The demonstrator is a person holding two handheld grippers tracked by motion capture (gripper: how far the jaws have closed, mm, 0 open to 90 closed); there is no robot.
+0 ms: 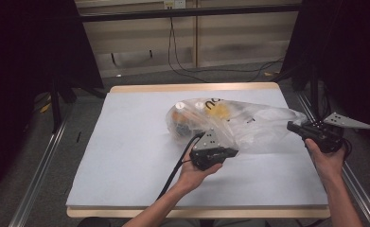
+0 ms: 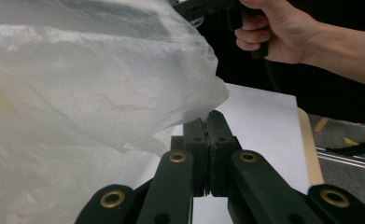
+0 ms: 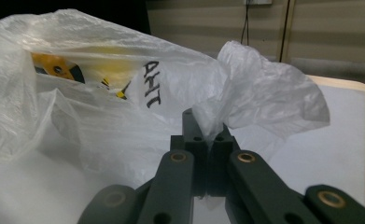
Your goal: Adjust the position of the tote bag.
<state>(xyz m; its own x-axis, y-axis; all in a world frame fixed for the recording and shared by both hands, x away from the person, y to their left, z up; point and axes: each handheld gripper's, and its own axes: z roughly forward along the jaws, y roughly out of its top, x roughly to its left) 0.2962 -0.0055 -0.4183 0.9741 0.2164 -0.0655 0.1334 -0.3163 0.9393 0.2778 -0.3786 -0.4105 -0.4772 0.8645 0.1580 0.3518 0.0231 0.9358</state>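
Dark curtains stand on both sides of the work place, and the table (image 1: 126, 156) with its pale grey cover carries one thin plastic bag (image 1: 249, 125) lying on its side near the middle, with some yellow and white things inside which I cannot name surely. I judge the step in hand is to hold the mouth of this bag by two edges, so I should keep both grips firm and pull the edges apart slowly and evenly, because the film is very thin and may slip out or tear if I jerk it. My left claw (image 2: 208, 122) is clenched; in the left gripper view the edge of the bag meets its tips, but I cannot tell if the film is really caught between them. My right claw (image 3: 207, 133) is clenched on a gathered fold of the bag, which rises crumpled from between its tips. In the high view my left hand (image 1: 197, 172) holds its gripper low over the table at the near side of the bag, pointing away from me, and my right hand (image 1: 325, 156) holds the other at the right edge of the table, pointing left toward the bag, the wrist about level.
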